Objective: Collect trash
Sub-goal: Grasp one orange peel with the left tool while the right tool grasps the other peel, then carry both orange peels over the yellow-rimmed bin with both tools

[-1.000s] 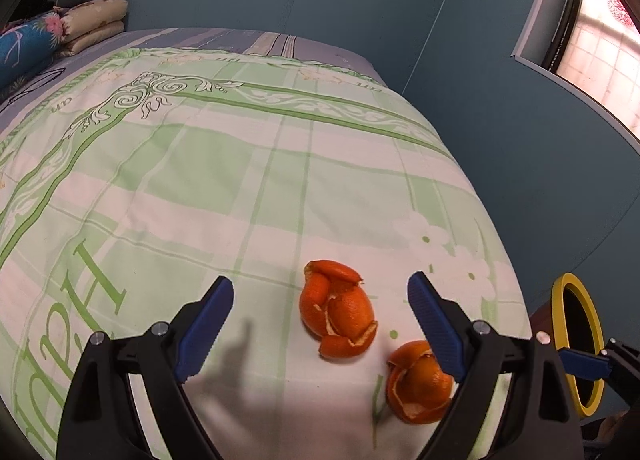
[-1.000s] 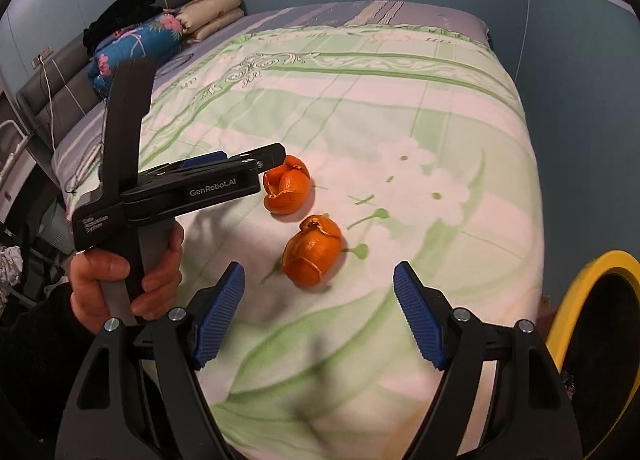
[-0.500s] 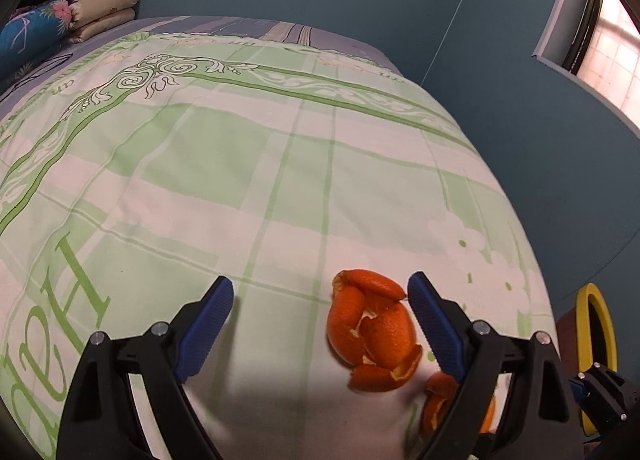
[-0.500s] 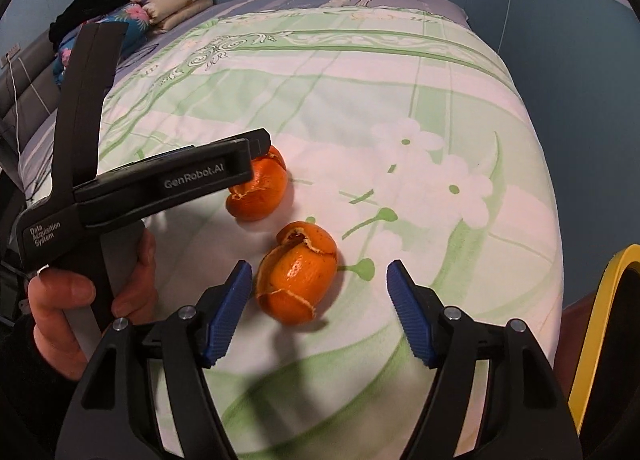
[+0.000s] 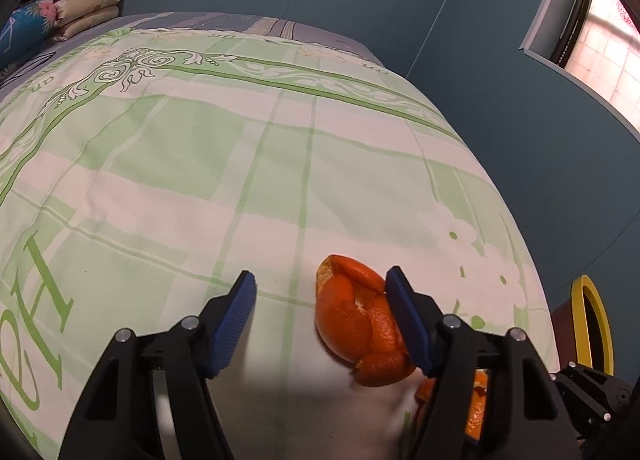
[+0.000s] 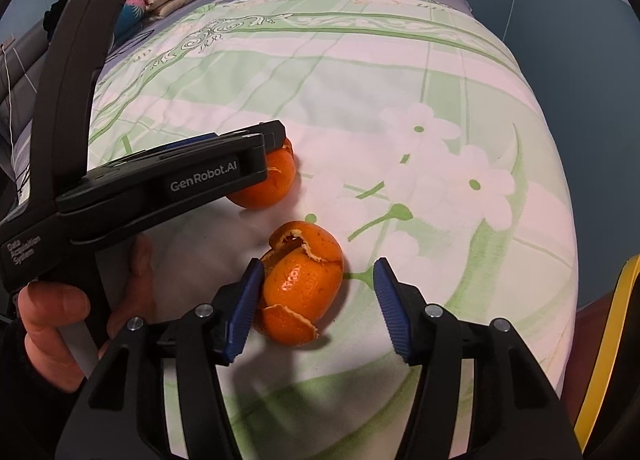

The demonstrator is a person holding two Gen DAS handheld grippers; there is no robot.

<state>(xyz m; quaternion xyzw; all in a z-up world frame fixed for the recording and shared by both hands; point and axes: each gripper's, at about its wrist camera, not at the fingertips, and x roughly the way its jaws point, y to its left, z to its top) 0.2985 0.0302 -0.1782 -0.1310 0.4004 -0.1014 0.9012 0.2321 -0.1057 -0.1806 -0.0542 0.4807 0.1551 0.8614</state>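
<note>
Two orange peels lie on the green-and-white bedspread [image 5: 200, 163]. In the left wrist view my left gripper [image 5: 320, 292] is open around the far peel [image 5: 352, 324], whose right side touches the right finger; the near peel [image 5: 476, 404] shows partly behind that finger. In the right wrist view my right gripper [image 6: 318, 280] is open around the near peel [image 6: 300, 288], which sits against the left finger. The left gripper's body [image 6: 160, 183] covers part of the far peel [image 6: 268, 183].
A yellow-rimmed bin [image 5: 592, 324] stands on the floor off the bed's right edge; its rim also shows in the right wrist view [image 6: 608, 352]. Pillows [image 5: 80, 7] lie at the bed's head. Blue walls and a window [image 5: 600, 43] lie beyond.
Both grippers have moved forward and down; each peel now sits between the open fingers of one gripper. The peels have not moved on the bed.
</note>
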